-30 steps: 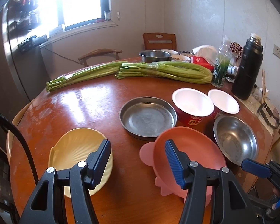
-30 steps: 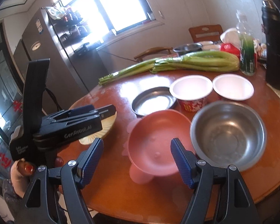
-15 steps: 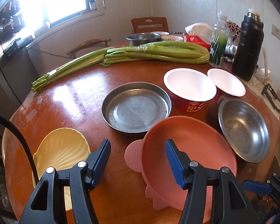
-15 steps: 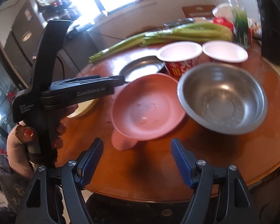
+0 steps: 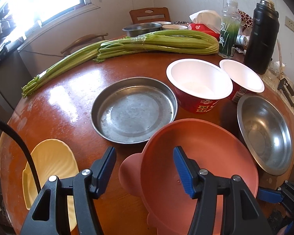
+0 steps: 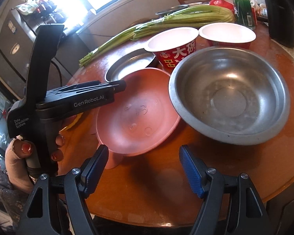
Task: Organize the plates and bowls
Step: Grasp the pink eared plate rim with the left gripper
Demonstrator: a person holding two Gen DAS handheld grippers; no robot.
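Note:
A pink plastic plate (image 5: 203, 156) (image 6: 135, 113) with ear-shaped tabs sits at the near edge of the round wooden table (image 5: 68, 90). My left gripper (image 5: 143, 168) is open, its jaws on either side of the plate's left rim. A flat steel plate (image 5: 133, 109) (image 6: 131, 68) lies behind it. A steel bowl (image 5: 264, 133) (image 6: 229, 96) is to the right, a yellow shell-shaped dish (image 5: 53, 168) to the left. Two red paper bowls (image 5: 200, 84) (image 6: 174, 45) stand further back. My right gripper (image 6: 143, 168) is open and empty, before the table edge near the pink plate.
Celery stalks (image 5: 147, 43) lie across the far side. A black thermos (image 5: 261, 33), a bottle (image 5: 229, 27), a steel basin (image 5: 143, 28) and packets stand at the back right. Chairs (image 5: 149, 14) are behind the table. A fridge (image 6: 13, 45) stands left.
My left gripper moved forward and right until its jaws straddle the pink plate's left rim. My right gripper dropped lower and closer to the near table edge. Both stayed open.

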